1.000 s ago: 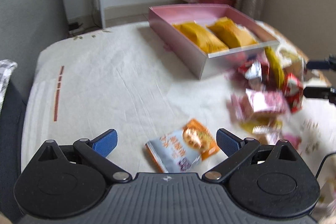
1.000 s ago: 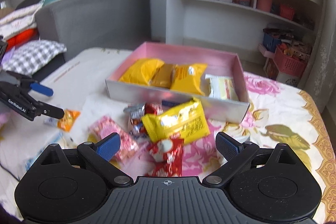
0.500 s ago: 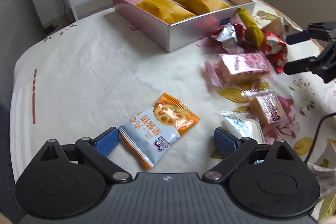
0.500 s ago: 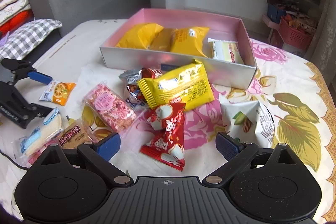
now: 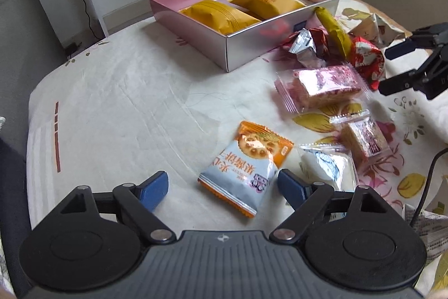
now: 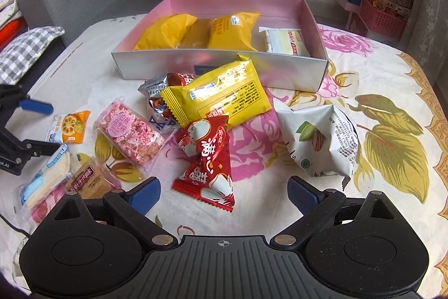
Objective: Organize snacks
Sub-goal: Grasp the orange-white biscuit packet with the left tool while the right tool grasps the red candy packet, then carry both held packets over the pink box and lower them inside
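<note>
Blue-padded left gripper (image 5: 222,185) spread wide, straddling orange/white cracker pkt (image 5: 247,168) w/o touching. Right gripper (image 6: 224,194) also wide apart, nothing gripped, red candy pkt (image 6: 208,156) just beyond. Pink box (image 6: 322,66) farther back w/ yellow pkts (image 6: 232,31) inside.

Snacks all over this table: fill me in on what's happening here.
A person is sorting snacks into the pink box, which already holds a few packets. Most packets lie loose on the tablecloth in front of it. The left hand-held gripper is open around the orange biscuit packet, not gripping it. The right hand-held gripper is open over the red candy bag.
</note>
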